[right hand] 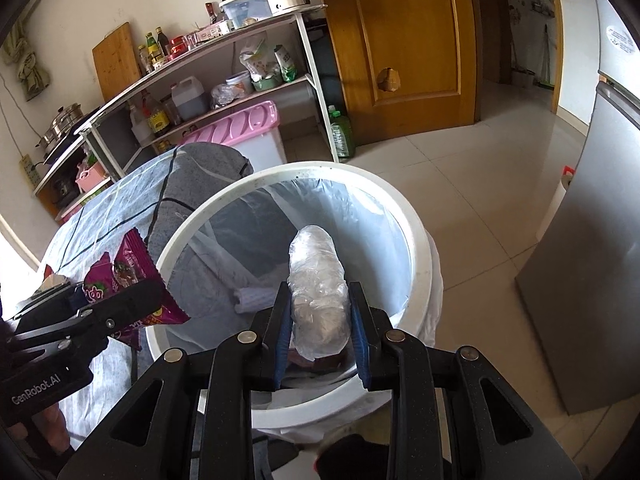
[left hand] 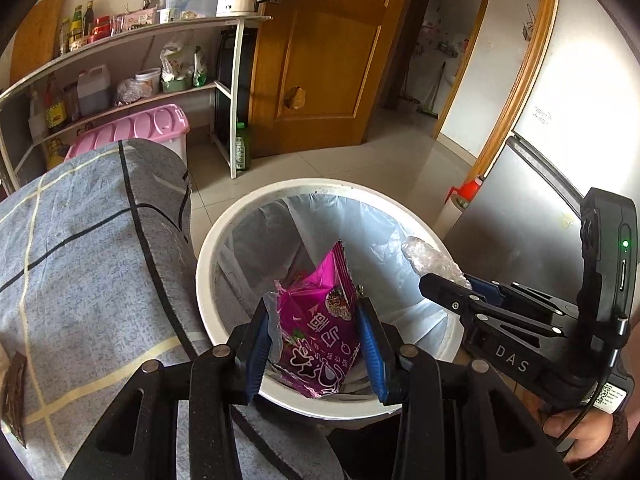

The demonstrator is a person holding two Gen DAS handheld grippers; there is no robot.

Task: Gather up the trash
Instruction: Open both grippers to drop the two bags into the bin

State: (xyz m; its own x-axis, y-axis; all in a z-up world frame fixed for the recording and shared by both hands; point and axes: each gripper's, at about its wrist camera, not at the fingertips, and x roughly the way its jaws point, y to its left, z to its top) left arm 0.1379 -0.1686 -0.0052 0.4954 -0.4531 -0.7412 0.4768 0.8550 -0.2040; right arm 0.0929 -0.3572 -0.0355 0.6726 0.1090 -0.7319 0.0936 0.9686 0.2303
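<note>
A white round trash bin [left hand: 208, 264] lined with a clear bag stands on the floor; it also shows in the right wrist view [right hand: 420, 240]. My left gripper [left hand: 316, 344] is shut on a magenta snack wrapper [left hand: 320, 320] and holds it over the bin's near side. The wrapper also shows in the right wrist view [right hand: 136, 276]. My right gripper [right hand: 318, 332] is shut on a crumpled wad of clear plastic [right hand: 316, 280] over the bin mouth. The wad also shows in the left wrist view [left hand: 432, 256], held in from the right.
A table with a grey-blue checked cloth [left hand: 80, 264] adjoins the bin on the left; a dark wrapper [left hand: 12, 392] lies on it. A silver fridge [right hand: 592, 280] stands right. A shelf unit [right hand: 224, 80], pink storage box [left hand: 136, 128] and wooden door [right hand: 404, 40] are behind.
</note>
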